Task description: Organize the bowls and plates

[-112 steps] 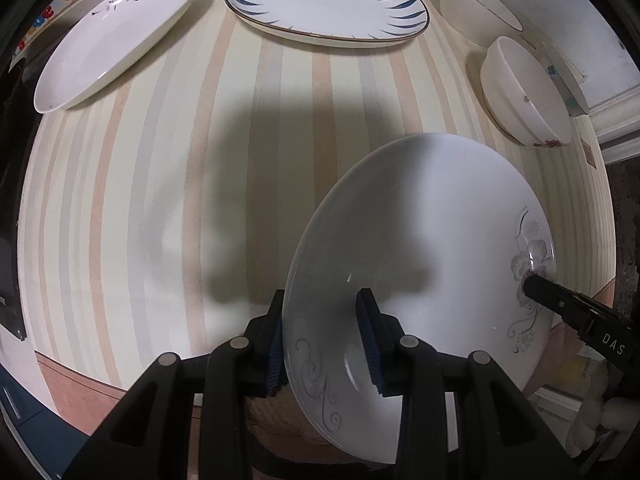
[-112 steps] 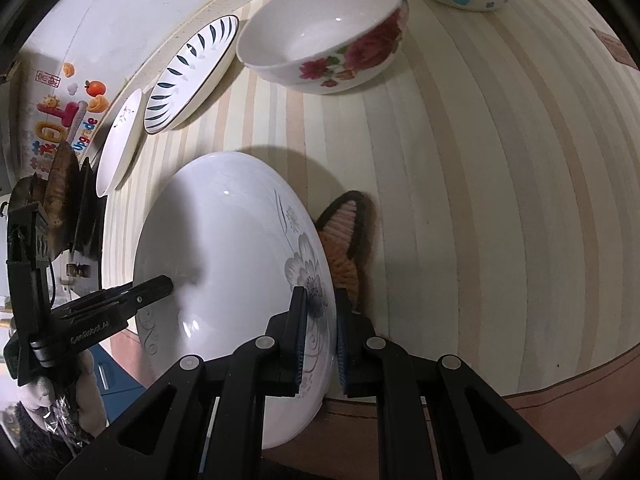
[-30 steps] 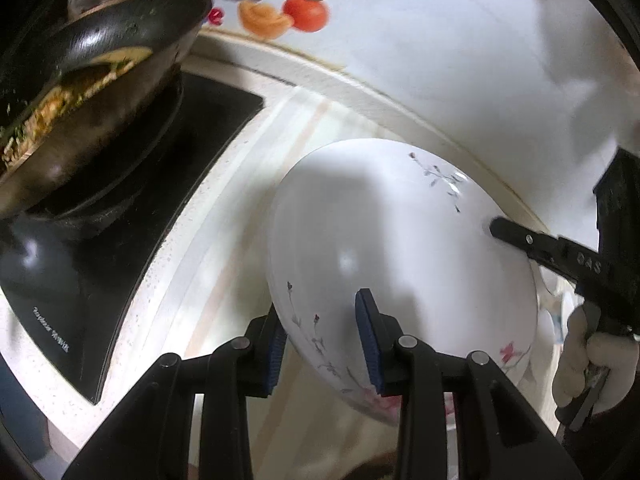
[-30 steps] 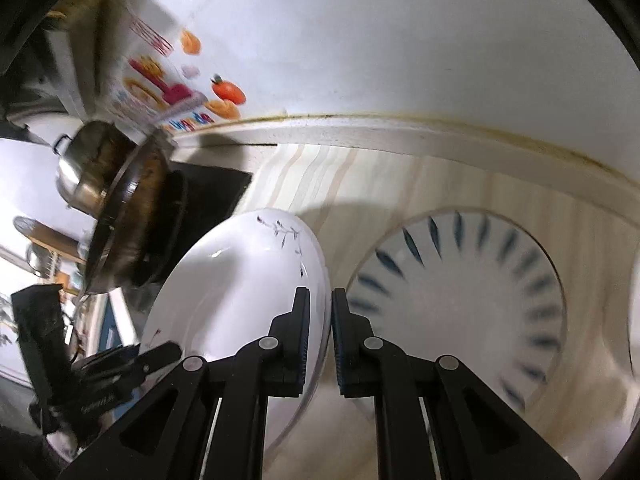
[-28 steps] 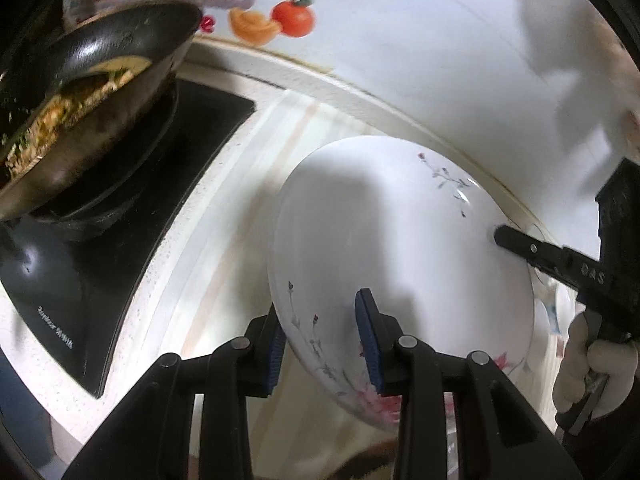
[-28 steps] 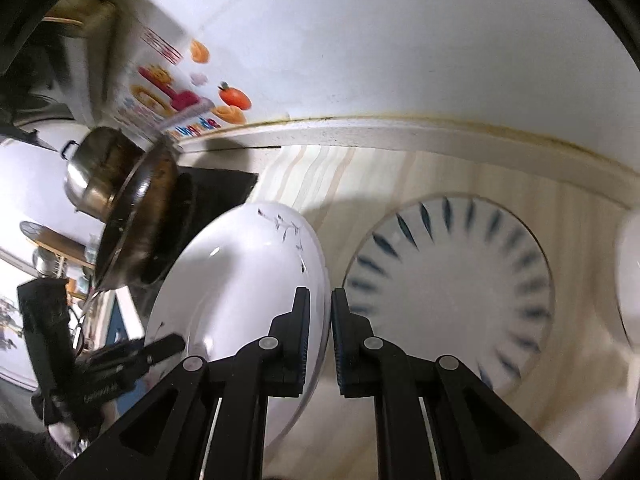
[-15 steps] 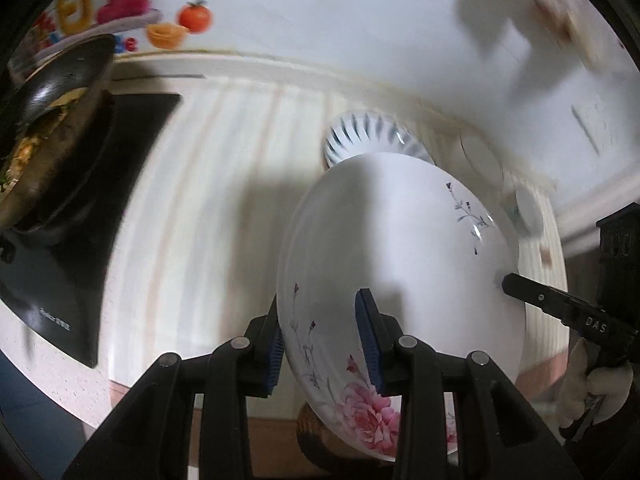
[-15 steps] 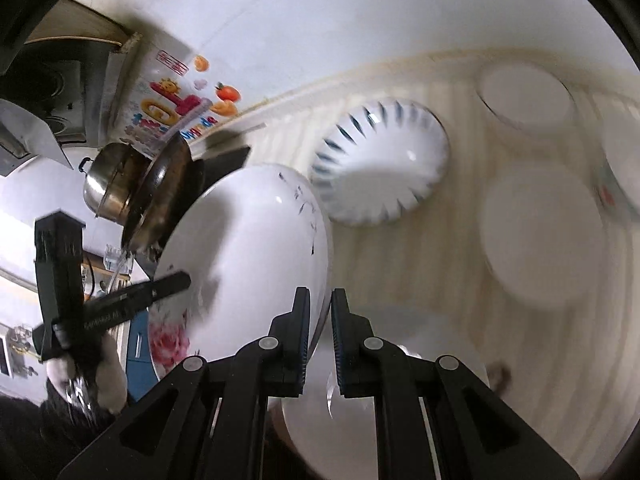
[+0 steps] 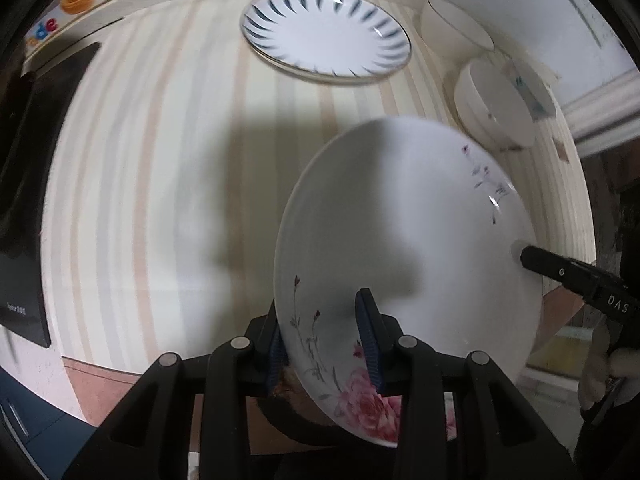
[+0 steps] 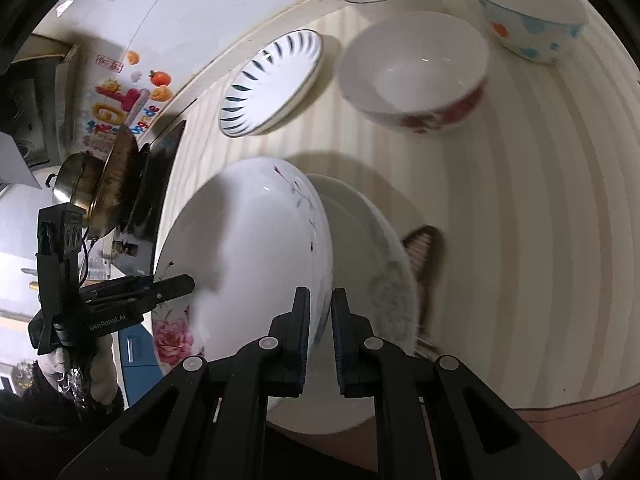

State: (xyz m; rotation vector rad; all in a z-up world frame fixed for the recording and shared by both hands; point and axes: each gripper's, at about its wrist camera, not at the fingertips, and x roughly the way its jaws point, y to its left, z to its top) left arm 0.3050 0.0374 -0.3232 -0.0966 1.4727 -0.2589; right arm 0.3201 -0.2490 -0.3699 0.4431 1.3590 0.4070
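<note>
Evidently both claws pinch opposite rims of the rose plate [image 10: 248, 264], left claw [image 9: 326, 344], right claw [image 10: 320, 320], steadying it tilted above the plate [image 10: 384, 264] on the desk [image 10: 540, 200] for stacking.

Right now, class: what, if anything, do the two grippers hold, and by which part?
Both hold the rose-patterned plate by its rim: left gripper beside the rose, right gripper on the opposite edge.

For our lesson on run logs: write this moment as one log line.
left gripper: shut on rose plate | right gripper: shut on same plate's far rim | plate: tilted, above second plate on striped counter | step: stacking
</note>
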